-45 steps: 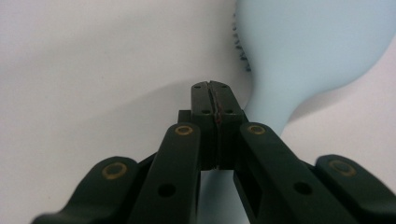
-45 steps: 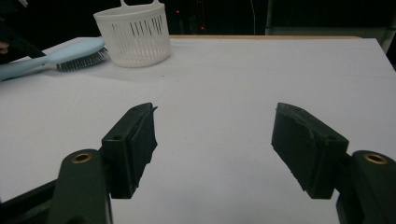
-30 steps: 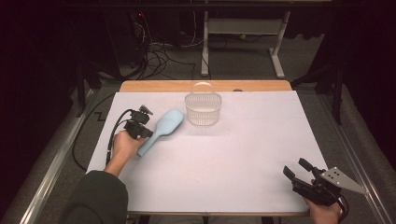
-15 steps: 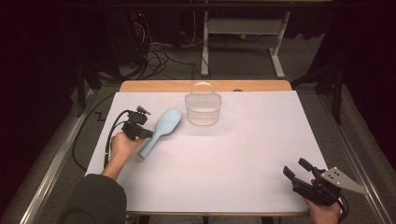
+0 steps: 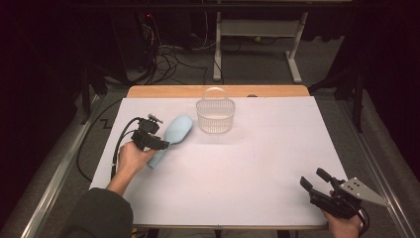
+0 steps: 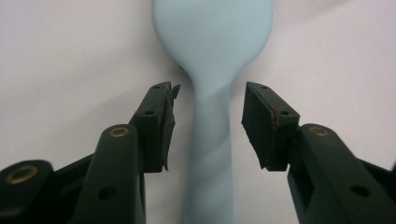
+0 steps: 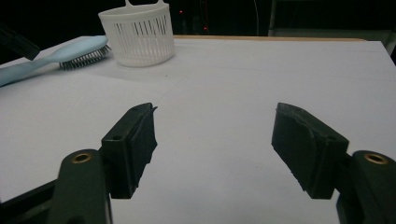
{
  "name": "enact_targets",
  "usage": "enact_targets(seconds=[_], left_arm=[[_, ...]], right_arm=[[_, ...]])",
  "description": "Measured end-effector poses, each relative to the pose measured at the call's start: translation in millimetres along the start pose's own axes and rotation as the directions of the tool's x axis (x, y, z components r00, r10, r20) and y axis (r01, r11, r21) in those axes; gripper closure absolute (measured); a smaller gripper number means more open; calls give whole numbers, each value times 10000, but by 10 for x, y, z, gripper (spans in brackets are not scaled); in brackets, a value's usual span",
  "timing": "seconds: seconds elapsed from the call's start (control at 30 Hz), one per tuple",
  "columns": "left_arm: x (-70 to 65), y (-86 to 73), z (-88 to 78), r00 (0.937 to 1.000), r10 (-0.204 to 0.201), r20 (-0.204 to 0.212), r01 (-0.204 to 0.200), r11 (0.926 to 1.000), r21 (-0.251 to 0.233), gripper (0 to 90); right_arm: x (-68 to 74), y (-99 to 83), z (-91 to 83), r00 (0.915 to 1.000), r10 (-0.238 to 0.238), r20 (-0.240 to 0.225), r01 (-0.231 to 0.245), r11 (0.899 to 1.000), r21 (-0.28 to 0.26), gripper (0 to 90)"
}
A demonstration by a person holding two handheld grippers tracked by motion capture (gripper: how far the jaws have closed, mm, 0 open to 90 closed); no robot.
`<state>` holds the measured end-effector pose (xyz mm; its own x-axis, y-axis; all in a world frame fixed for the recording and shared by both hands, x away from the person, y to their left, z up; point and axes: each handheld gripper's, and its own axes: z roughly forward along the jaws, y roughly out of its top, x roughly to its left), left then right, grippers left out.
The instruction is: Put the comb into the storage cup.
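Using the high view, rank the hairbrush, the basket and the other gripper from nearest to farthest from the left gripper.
1. Hairbrush: right at the left gripper, its handle between the open jaws.
2. Basket: farther back, near the table's middle.
3. Right gripper: at the near right corner.

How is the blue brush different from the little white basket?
The blue hairbrush lies flat, bristles down; the white basket stands upright. The hairbrush is solid, long and narrow; the basket is round, with slatted sides and a loop handle. The hairbrush's handle lies between the left gripper's open fingers; the basket stands untouched. Both rest on the white table.
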<state>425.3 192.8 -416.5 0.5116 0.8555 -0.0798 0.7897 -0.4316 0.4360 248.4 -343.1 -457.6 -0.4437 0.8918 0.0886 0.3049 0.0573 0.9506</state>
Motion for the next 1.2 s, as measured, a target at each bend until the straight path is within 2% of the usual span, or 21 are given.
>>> enact_targets(seconds=[0.3,0.5,0.73,0.83,1.07,1.2], left_arm=[[-87,32,132,9993,303,-197,-292,9983,497,455],[-114,54,221,9987,340,-373,-312,9969,719,447],[-109,76,322,9987,289,-429,-242,9942,1048,535],[-104,82,330,9986,215,-479,-172,9959,885,589],[-84,111,346,9990,117,-425,-81,9963,851,673],[-73,113,345,9993,82,-375,-50,9964,846,682]], right_arm=[[0,1,-3,10000,5,-27,-5,10000,-31,308],[-1,0,-2,10000,4,-55,-4,10000,-14,308],[-1,-1,-1,10000,13,-52,-13,10000,-6,308],[-4,-1,-5,10000,6,-3,-6,10000,-46,308],[-5,-1,-4,10000,11,-3,-11,10000,-40,308],[-5,-1,-6,10000,0,-20,0,10000,-31,308]])
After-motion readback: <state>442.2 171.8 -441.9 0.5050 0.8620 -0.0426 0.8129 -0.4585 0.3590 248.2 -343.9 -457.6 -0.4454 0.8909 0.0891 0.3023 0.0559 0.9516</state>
